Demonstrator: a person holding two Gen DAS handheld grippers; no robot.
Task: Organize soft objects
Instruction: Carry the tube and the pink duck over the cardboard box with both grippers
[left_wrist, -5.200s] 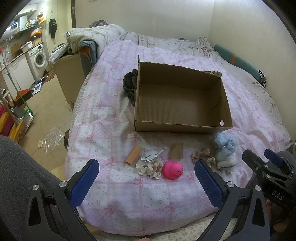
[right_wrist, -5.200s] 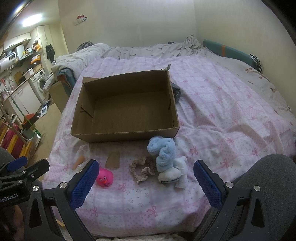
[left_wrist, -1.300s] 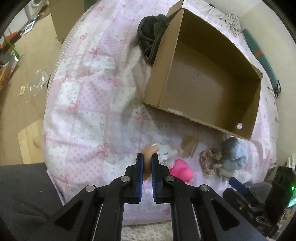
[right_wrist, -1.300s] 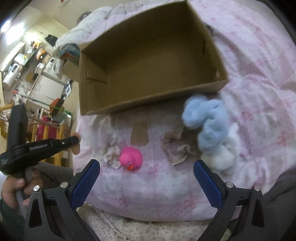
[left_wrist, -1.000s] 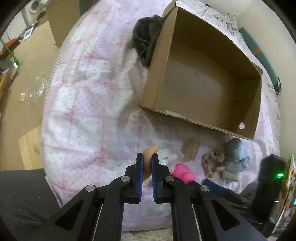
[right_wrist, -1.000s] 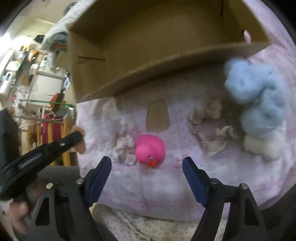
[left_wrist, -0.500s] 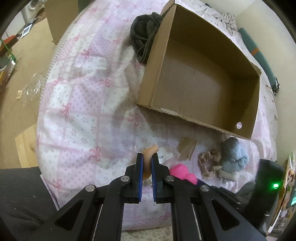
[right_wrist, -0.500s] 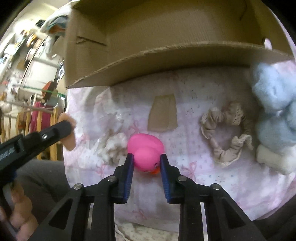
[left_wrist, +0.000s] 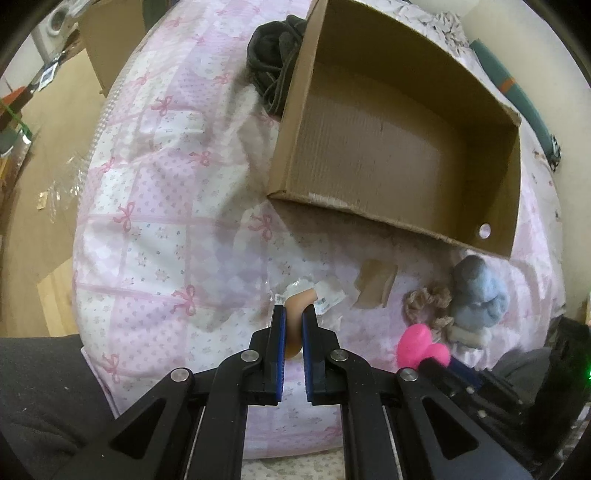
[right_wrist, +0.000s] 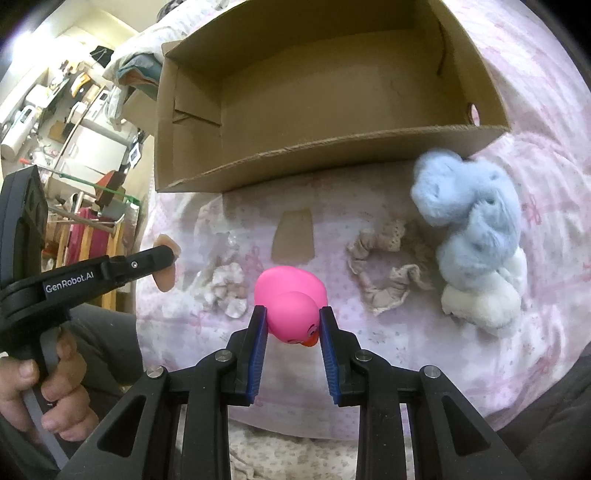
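My left gripper (left_wrist: 294, 318) is shut on a tan soft roll (left_wrist: 299, 302) and holds it above the bed; the roll also shows in the right wrist view (right_wrist: 166, 264). My right gripper (right_wrist: 291, 321) is shut on the pink rubber duck (right_wrist: 291, 295), lifted just off the pink bedspread; the duck shows in the left wrist view (left_wrist: 419, 345) too. An open, empty cardboard box (right_wrist: 332, 88) lies beyond, also in the left wrist view (left_wrist: 399, 147). A beige scrunchie (right_wrist: 380, 273), a blue and white plush (right_wrist: 476, 229) and a white crumpled scrunchie (right_wrist: 225, 284) lie on the bed.
A small cardboard scrap (right_wrist: 293, 236) lies in front of the box. A clear wrapper with a label (left_wrist: 325, 295) lies on the bed. A dark garment (left_wrist: 275, 74) lies left of the box. The bed edge drops to the floor (left_wrist: 33, 166) on the left.
My right gripper has closed on the pink duck and raised it off the bed. My left gripper still holds the tan roll and has shifted slightly.
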